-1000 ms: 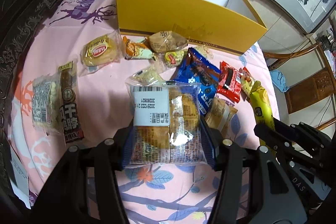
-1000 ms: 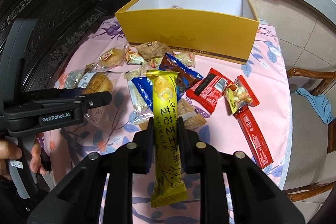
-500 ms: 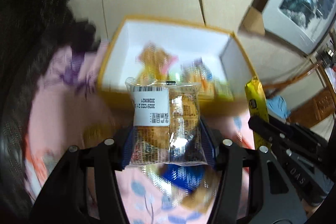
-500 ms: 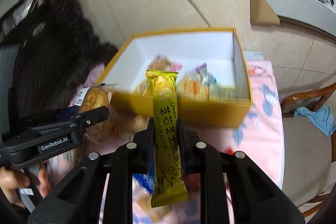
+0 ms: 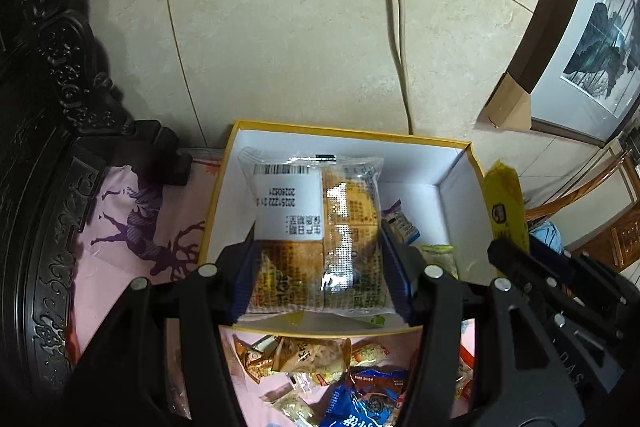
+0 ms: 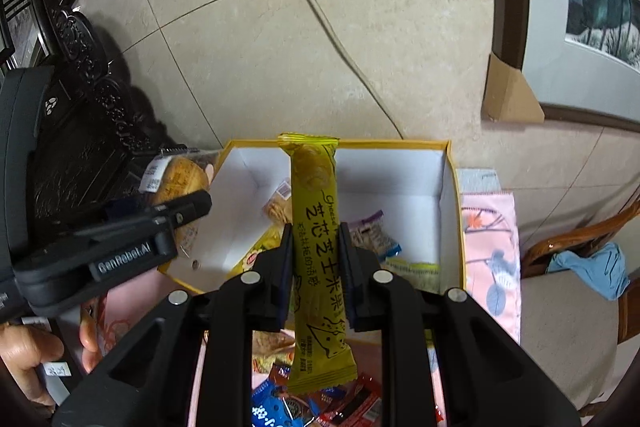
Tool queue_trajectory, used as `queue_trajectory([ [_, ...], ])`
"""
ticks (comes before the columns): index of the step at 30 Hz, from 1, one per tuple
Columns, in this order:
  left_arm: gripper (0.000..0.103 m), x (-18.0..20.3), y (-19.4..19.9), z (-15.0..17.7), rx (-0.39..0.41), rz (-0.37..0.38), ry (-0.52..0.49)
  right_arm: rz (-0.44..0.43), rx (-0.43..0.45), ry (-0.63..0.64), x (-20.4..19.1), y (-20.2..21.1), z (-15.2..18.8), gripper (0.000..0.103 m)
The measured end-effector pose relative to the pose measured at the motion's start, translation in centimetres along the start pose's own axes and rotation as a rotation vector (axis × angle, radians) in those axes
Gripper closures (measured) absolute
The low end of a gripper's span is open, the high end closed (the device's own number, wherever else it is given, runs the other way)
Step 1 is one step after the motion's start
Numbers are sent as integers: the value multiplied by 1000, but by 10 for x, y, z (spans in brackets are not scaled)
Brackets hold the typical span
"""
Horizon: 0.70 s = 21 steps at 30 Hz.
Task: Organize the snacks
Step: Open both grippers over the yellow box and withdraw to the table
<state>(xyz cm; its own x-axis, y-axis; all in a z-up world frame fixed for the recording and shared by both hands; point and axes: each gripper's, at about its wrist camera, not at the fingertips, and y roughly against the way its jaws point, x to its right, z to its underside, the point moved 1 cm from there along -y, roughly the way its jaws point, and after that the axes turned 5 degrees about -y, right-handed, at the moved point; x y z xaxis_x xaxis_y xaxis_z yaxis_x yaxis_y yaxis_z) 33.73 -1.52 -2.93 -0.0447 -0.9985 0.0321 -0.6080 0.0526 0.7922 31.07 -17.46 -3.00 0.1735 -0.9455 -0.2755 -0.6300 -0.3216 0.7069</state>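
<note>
- R tongs (image 6: pixel 316 259) clamped on long yellow foil snack bar (image 6: pixel 316 227), over open yellow cardboard box w/ white inside (image 6: pixel 450 223).
- L tongs (image 6: pixel 176 215) at box's left edge, gripping clear-wrapped round bread (image 6: pixel 176 179).
- Loose snack packets (image 6: pixel 320 403) on pink floral-cloth surface (image 6: pixel 492 247).

Soft, even indoor light falls on the tiled wall (image 5: pixel 288 39), leaving the carved dark furniture (image 5: pixel 44 115) in deep shadow. Both views are sharp, with glare on the clear bread wrapper (image 5: pixel 344 223). Fisheye bending curves the tile lines, and the corners fall black.

"GenRobot.AI" marks the left gripper (image 6: pixel 188 205); "Cheese" heads the yellow snack bar (image 6: pixel 318 223).
</note>
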Motion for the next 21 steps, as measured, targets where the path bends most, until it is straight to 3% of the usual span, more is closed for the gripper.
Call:
queue_trajectory([
  [3,41,1,-4,-1,2,-5,-5,17,4,25,-3,-8,-8,80],
  [5,12,0,-3,-4,31,-45,-15,37,22,39,-3,-11,-13,75],
  [6,10,-1,0,-5,52,-75,-17,62,31,42,-1,-13,-16,64],
  [8,6,-4,3,-6,57,-71,-14,72,27,33,3,-13,-18,54],
  [11,5,-13,11,-2,41,-55,14,58,24,30,9,-4,-11,50],
  [13,5,-20,19,7,42,-43,30,16,-25,32,9,2,4,47],
  [17,5,-30,31,47,34,-36,58,-84,-182,18,6,3,70,44],
  [21,5,-56,36,109,-7,-63,176,-120,-357,-45,5,-12,161,44],
])
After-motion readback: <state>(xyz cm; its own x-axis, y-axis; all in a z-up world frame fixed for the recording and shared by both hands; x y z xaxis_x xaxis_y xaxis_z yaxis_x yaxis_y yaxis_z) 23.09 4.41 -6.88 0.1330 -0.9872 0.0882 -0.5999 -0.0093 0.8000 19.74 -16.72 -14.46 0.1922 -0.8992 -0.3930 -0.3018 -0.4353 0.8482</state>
